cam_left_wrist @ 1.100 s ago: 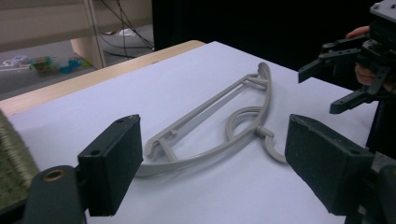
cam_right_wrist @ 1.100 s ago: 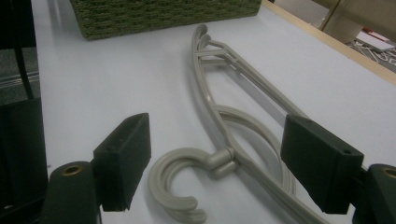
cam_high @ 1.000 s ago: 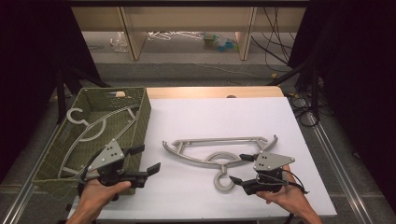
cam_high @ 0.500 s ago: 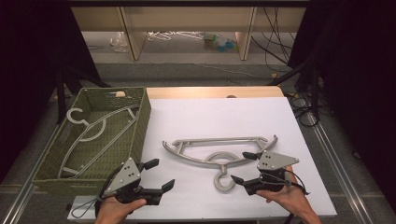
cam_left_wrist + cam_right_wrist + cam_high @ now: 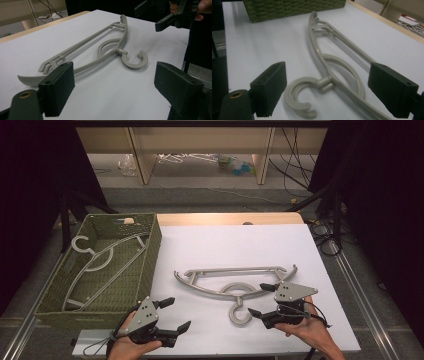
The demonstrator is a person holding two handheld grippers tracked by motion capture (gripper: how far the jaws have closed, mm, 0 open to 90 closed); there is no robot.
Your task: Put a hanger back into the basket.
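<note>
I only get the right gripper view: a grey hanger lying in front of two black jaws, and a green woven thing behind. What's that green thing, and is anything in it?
Observer: It's a green basket at the table's left, and a second grey hanger lies inside it.
Operator: Where's the other hand?
Observer: The left gripper sits low near the table's front edge, just right of the basket, jaws open and empty.
Operator: Is it aimed at my hanger too?
Observer: Yes; in the left gripper view the hanger on the table lies ahead between its jaws, untouched, with the right gripper beyond it.

probably a lab: dark curtains (image 5: 30, 180), loose cables (image 5: 300, 165).
</note>
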